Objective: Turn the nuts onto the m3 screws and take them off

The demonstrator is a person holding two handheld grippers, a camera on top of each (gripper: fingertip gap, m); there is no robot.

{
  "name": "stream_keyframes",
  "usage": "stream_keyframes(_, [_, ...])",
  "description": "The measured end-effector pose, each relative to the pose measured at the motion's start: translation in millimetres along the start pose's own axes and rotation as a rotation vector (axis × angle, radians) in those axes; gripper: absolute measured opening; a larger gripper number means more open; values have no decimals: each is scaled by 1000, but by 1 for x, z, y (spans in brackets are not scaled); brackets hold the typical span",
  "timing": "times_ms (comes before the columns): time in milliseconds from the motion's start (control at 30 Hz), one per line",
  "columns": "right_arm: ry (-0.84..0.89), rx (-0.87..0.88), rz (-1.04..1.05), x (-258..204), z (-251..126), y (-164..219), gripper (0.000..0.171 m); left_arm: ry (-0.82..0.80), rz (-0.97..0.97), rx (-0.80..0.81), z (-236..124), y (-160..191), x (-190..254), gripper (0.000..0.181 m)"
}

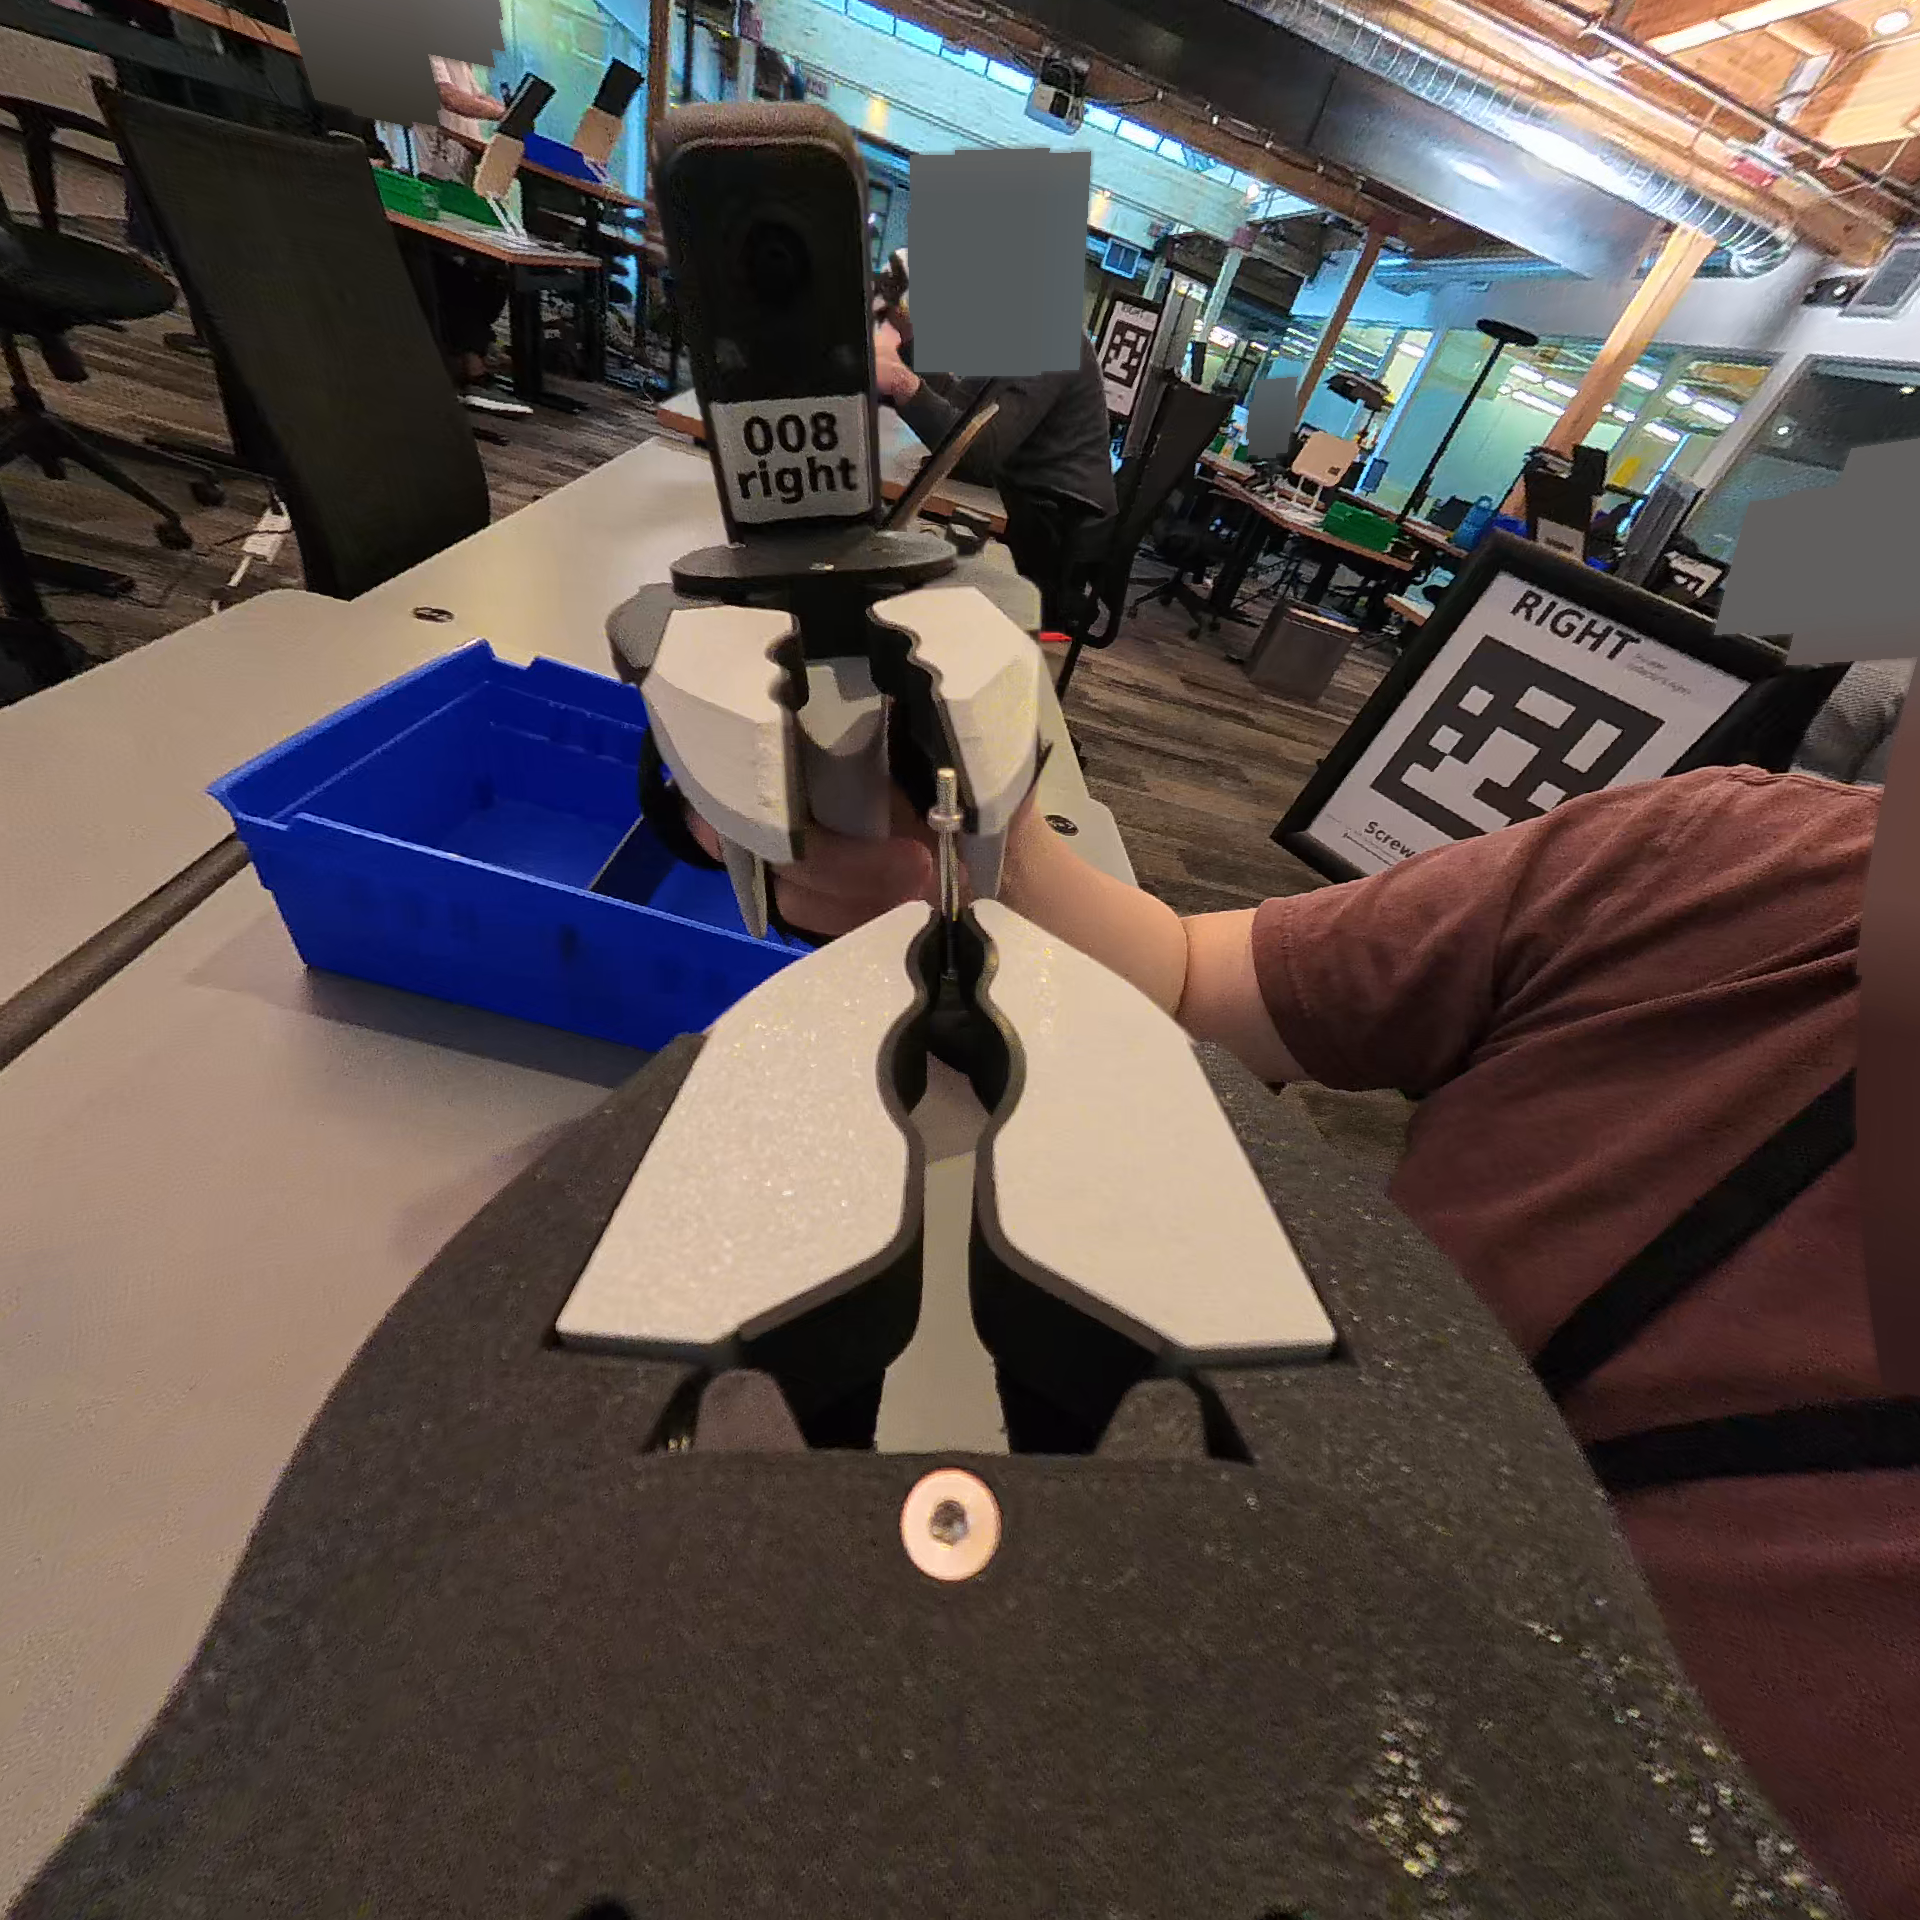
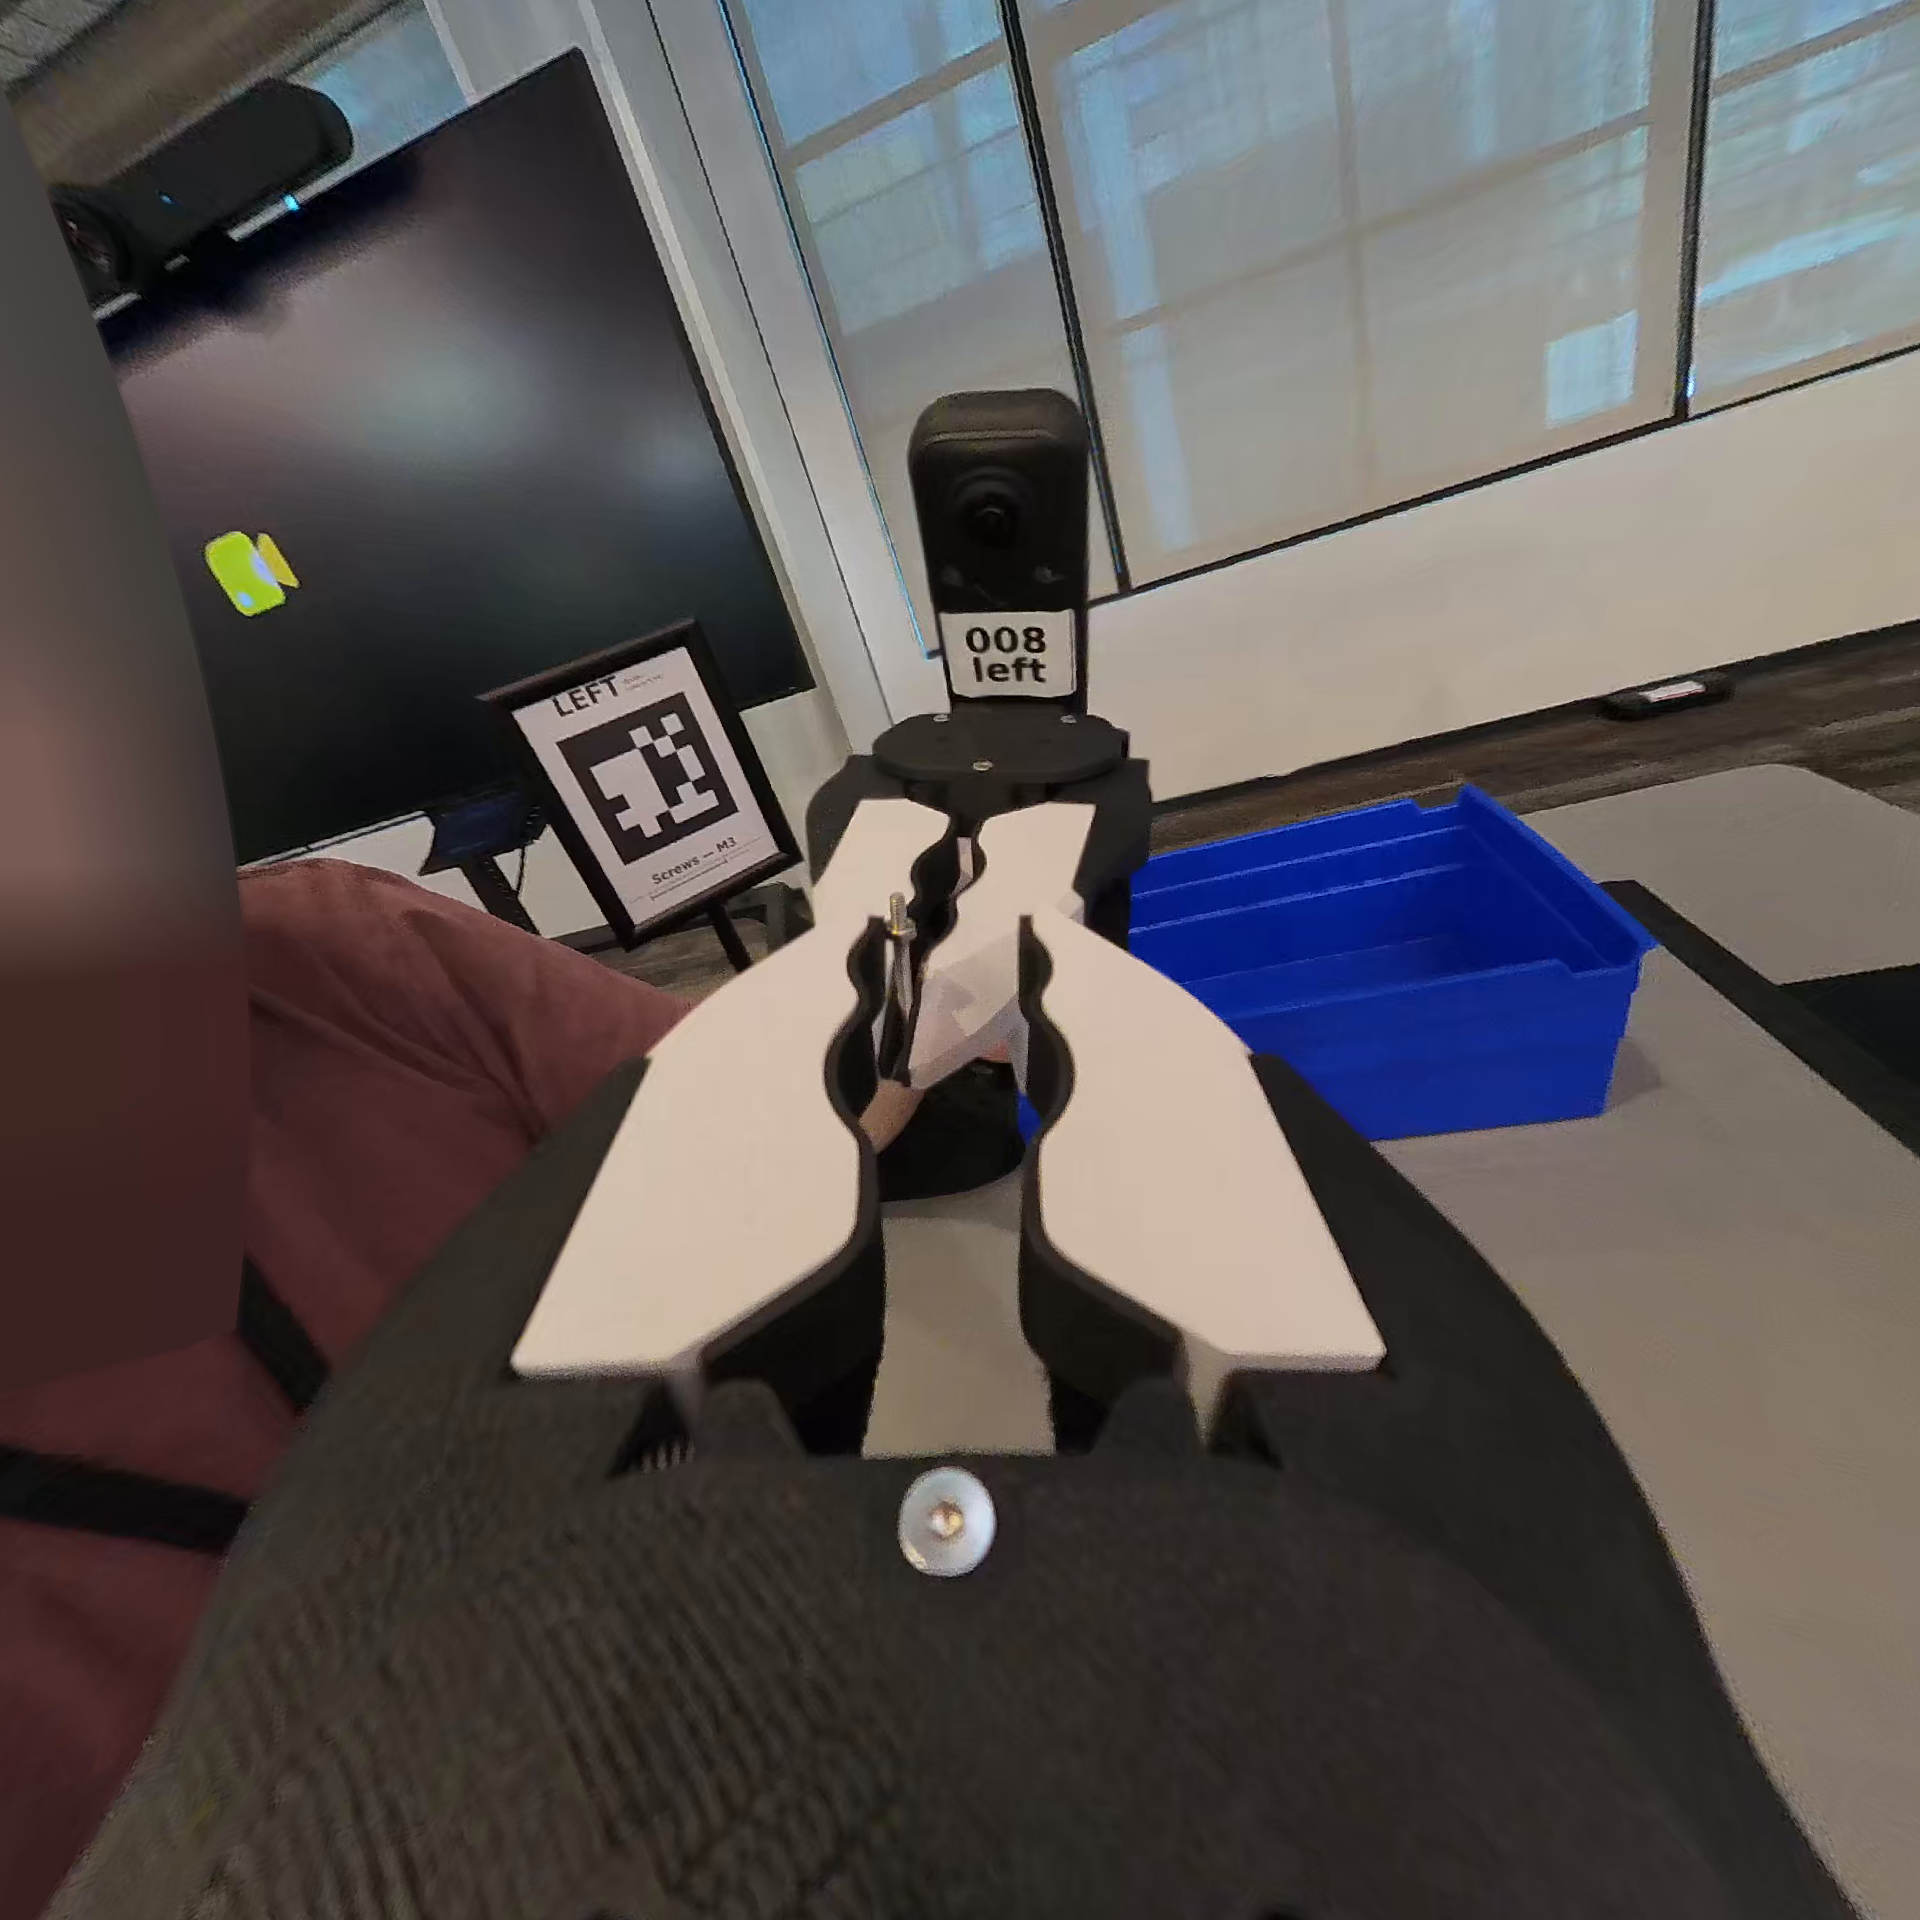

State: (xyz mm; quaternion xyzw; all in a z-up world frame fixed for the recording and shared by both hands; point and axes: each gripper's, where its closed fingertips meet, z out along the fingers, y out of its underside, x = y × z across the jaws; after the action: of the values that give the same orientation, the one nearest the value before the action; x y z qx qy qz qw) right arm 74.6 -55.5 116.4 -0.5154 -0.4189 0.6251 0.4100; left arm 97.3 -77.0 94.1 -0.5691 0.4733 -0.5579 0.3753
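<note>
A thin metal screw [image 1: 948,873] stands upright, pinched at its lower end between the tips of my left gripper [image 1: 951,920], which is shut on it. A wider piece, apparently a nut [image 1: 943,821], sits near the screw's upper end. My right gripper [image 1: 868,883] faces the left one with its jaws apart, and the screw is close to one of its fingers. In the right wrist view my right gripper [image 2: 945,935] is open. The screw [image 2: 896,961] stands just inside its left finger, held by the left gripper [image 2: 920,1039]. Whether that finger touches the nut cannot be told.
A blue plastic bin [image 1: 468,914] sits on the grey table [image 1: 208,1195] just beyond the grippers, and it also shows in the right wrist view [image 2: 1351,1039]. Framed marker signs stand at each side [image 1: 1507,748] [image 2: 649,790]. A person's maroon-sleeved arm [image 1: 1558,987] reaches in from the right. My two grippers' fingertips are within a few centimetres of each other.
</note>
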Motion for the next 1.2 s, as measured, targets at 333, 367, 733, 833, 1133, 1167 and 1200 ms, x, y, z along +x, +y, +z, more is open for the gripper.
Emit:
stream_keyframes(333, [-43,-1,14,-8,4,1,18,24,0,-3,1,-1,5,2])
stream_keyframes(367, [-37,-1,16,-5,3,1,22,5,8,-5,1,0,3,2])
stream_keyframes(733, [-82,30,12,-12,0,-4,18,16,7,-5,1,-1,5,2])
stream_keyframes(833, [-74,27,16,-8,-2,-3,20,2,21,-10,2,0,5,2])
stream_keyframes(1133, [-60,-1,-43,-17,5,-2,19,10,18,-5,1,-2,7,2])
stream_keyframes(1167, [-43,-12,-59,-16,7,0,20,14,19,-9,2,-1,8,2])
stream_keyframes(1200, [-23,-10,-75,-13,7,0,19,16,22,-11,3,-1,9,2])
